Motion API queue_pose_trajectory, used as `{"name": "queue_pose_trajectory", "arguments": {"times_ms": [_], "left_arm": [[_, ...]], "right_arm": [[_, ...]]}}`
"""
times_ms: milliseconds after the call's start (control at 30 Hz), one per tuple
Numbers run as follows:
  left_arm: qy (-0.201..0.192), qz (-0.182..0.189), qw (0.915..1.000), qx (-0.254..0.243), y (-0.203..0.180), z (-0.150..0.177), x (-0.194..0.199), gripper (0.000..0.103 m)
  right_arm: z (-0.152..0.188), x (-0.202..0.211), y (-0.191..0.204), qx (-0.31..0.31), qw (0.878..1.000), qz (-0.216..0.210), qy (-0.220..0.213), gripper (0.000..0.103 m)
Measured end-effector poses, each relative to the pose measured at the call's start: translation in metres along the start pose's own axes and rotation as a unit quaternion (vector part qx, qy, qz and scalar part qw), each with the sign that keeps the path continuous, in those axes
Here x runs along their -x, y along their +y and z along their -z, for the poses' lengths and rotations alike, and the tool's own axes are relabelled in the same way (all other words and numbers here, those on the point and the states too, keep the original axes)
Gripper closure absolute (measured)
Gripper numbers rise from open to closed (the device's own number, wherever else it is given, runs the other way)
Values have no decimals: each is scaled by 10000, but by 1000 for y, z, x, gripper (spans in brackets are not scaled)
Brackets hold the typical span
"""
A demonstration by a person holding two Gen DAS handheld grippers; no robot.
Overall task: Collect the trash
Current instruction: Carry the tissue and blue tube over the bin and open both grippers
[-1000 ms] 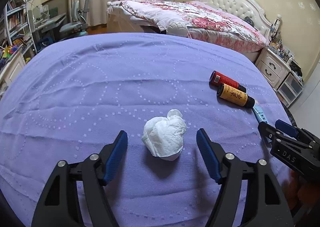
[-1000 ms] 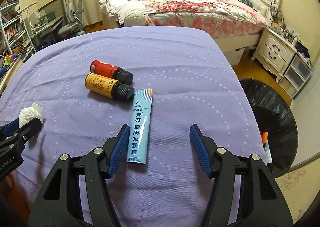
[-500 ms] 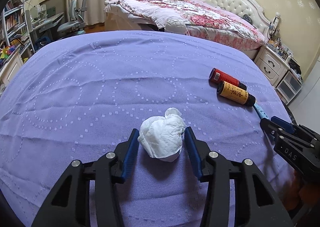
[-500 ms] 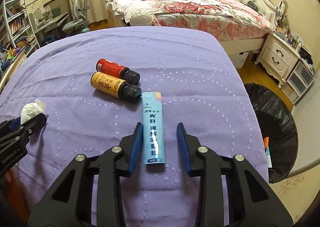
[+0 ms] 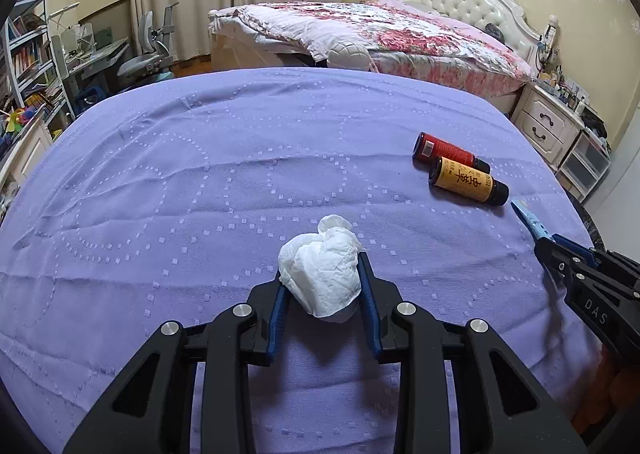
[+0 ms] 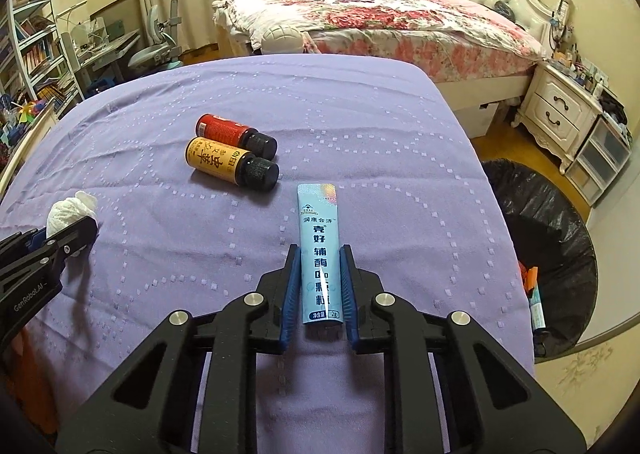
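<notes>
A crumpled white tissue (image 5: 320,282) lies on the purple cloth (image 5: 200,181), and my left gripper (image 5: 321,268) is closing on it, with both blue pads pressed into its sides. To the right, a light blue sachet (image 6: 318,213) with printed characters lies flat. My right gripper (image 6: 320,250) is shut on the sachet's near half, a pad against each long edge. In the right wrist view the left gripper (image 6: 90,225) and the tissue (image 6: 68,211) show at the left edge. The left wrist view catches the right gripper (image 5: 548,246) at the right edge.
A red-labelled bottle (image 6: 224,129) and an orange-labelled bottle (image 6: 216,159) lie side by side just beyond the sachet. A bin lined with a black bag (image 6: 560,234) stands on the floor off the cloth's right edge. A bed (image 6: 400,21) and a nightstand (image 6: 560,109) lie beyond.
Both grippers went from wide open to closed: the left onto the tissue, the right onto the sachet. Neither hand has shifted much, and both items still rest on the cloth.
</notes>
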State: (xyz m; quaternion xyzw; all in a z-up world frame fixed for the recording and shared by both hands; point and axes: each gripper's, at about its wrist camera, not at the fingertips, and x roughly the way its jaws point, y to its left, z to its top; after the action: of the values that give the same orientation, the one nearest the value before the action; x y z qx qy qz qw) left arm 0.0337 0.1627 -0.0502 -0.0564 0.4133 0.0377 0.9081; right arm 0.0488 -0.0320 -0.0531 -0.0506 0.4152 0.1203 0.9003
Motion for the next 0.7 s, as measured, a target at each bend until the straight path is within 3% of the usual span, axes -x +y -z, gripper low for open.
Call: {"name": "queue_pose_trajectory", "arguments": {"times_ms": [300,700], "left_arm": [[-176,123,9996,-167,-24,0,14,71],[-389,528,9958,-636,-87,-2,27,71]], "right_arm": [[7,19,-18,-164,9997,37,-198,84],[15,46,-64,-592,9967,256,-493,84]]}}
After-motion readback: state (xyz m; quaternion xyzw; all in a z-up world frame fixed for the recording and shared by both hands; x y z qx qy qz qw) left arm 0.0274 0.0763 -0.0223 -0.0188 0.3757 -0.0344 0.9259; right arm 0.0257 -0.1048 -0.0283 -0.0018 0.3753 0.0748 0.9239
